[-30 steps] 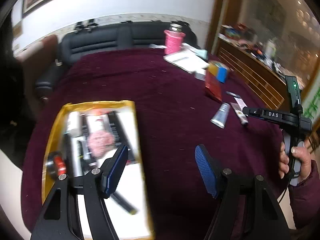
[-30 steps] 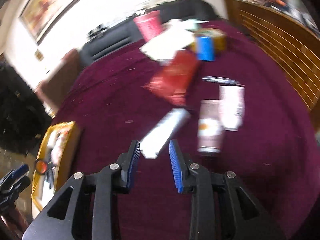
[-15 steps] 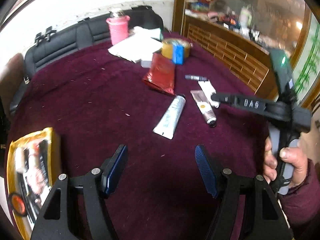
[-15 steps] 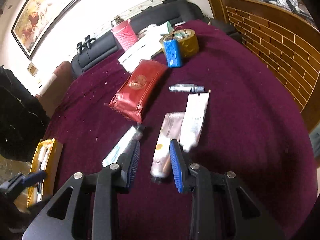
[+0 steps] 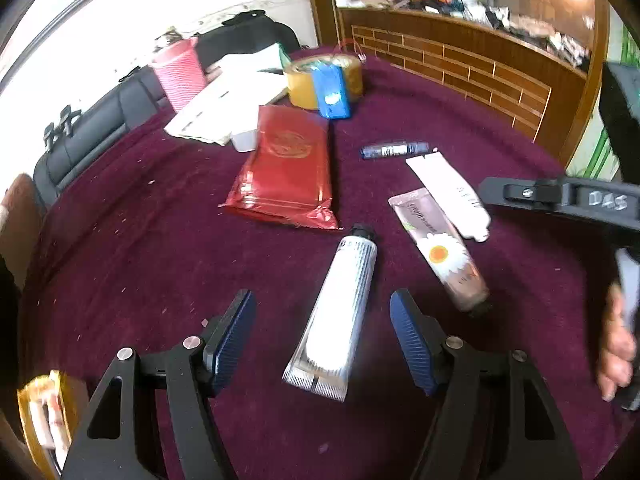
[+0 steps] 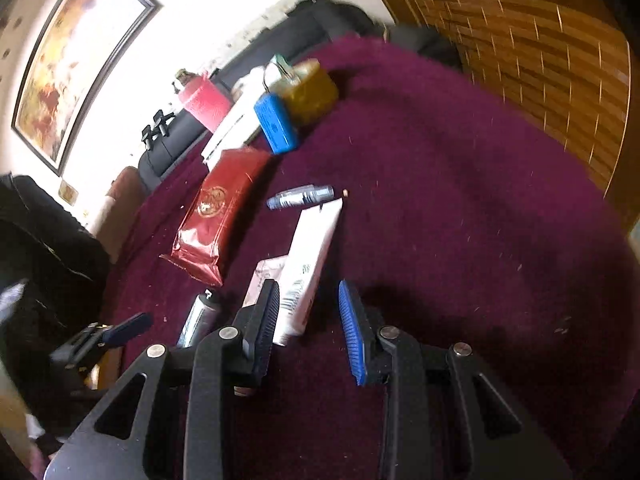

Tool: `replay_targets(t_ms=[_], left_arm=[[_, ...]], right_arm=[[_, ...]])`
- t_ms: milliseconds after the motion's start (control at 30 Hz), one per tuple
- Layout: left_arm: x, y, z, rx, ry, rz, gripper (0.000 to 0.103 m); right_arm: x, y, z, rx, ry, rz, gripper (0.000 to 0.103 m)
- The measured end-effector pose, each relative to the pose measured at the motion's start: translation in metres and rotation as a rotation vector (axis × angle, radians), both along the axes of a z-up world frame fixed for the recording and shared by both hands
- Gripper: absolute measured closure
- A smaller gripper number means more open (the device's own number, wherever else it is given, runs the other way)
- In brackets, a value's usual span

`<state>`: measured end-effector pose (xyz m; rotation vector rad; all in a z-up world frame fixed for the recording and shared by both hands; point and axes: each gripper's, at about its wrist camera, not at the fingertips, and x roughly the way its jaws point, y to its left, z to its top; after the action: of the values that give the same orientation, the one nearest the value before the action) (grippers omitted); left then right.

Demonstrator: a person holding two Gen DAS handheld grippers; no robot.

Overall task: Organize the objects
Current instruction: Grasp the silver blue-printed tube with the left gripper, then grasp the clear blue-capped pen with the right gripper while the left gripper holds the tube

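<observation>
A round table under a dark maroon cloth (image 5: 160,240) fills both views, flecked with pale crumbs. Behind it runs a black sofa (image 5: 100,120) against a white wall, where a framed painting (image 6: 76,60) hangs; to the right stands a wooden counter (image 5: 460,64) with brick-pattern panelling, its top crowded with clutter too blurred to name. At the far side of the table sit a pink cup (image 5: 180,72), white papers (image 5: 224,100), a yellow tape roll (image 5: 304,80) and a blue box (image 5: 332,92) leaning against the roll. Nearer lies a red packet (image 5: 284,168), a small dark tube (image 5: 394,149), a white tube (image 5: 448,192), a daisy tube (image 5: 438,248) touching the white one along its side, and a silver tube (image 5: 340,312). The left gripper (image 5: 324,340) hangs with its jaws spread wide, the silver tube lying between the blue pads, untouched. The right gripper (image 6: 308,320) is also parted, empty, its jaws either side of the cap end of the white tube (image 6: 310,264); whether a pad touches it cannot be told. A yellow tray (image 5: 36,420) is cut off at the lower left corner, its contents smeared. In the right wrist view the daisy tube is mostly hidden behind the left finger, and the lower left is motion-blurred.
</observation>
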<state>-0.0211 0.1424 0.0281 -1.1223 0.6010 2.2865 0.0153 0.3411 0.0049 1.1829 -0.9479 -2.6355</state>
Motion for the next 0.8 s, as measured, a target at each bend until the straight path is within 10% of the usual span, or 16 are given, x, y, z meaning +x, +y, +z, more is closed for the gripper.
replay_targets(t_ms=[200, 300, 800], left_arm=[[-0.007, 0.012, -0.016, 0.005, -0.015, -0.016, 0.043], [-0.009, 0.007, -0.014, 0.073, -0.090, -0.022, 0.080], [0.045, -0.062, 0.048, 0.215, -0.049, 0.075, 0.079]], right_arm=[[0.002, -0.001, 0.002, -0.023, 0.009, 0.020, 0.074], [-0.001, -0.004, -0.003, -0.034, -0.010, 0.043, 0.074], [0.000, -0.005, -0.004, 0.032, -0.004, 0.009, 0.069]])
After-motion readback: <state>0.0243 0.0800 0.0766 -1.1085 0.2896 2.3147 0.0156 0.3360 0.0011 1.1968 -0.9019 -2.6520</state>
